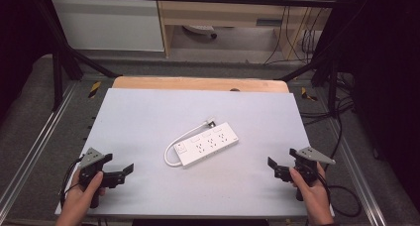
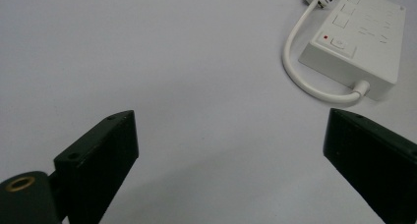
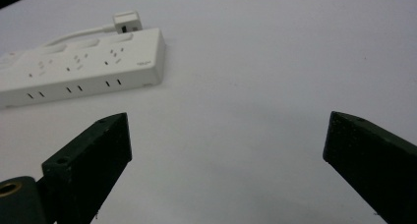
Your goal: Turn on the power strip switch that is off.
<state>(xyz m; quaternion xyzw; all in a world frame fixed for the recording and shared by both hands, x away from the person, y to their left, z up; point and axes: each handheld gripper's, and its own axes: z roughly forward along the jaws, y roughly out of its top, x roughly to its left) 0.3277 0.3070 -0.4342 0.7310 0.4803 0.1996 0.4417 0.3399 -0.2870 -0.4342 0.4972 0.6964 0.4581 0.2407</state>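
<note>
We see 1 white power strip (image 1: 209,143) lying flat near the middle of the table (image 1: 148,112), set at a slant. 1 short white cord (image 1: 176,142) loops from its near-left end round to 1 plug (image 1: 211,121) resting just beside its far edge. On its top we count 1 switch (image 2: 340,42) with 1 red dot beside it, and 3 groups of sockets in a row. The 2 grippers sit near the table's front edge, well apart from the strip: the left gripper (image 1: 130,169) at the left and the right gripper (image 1: 271,163) at the right, each held in 1 hand. Both have their jaws spread wide, gripping nothing.
</note>
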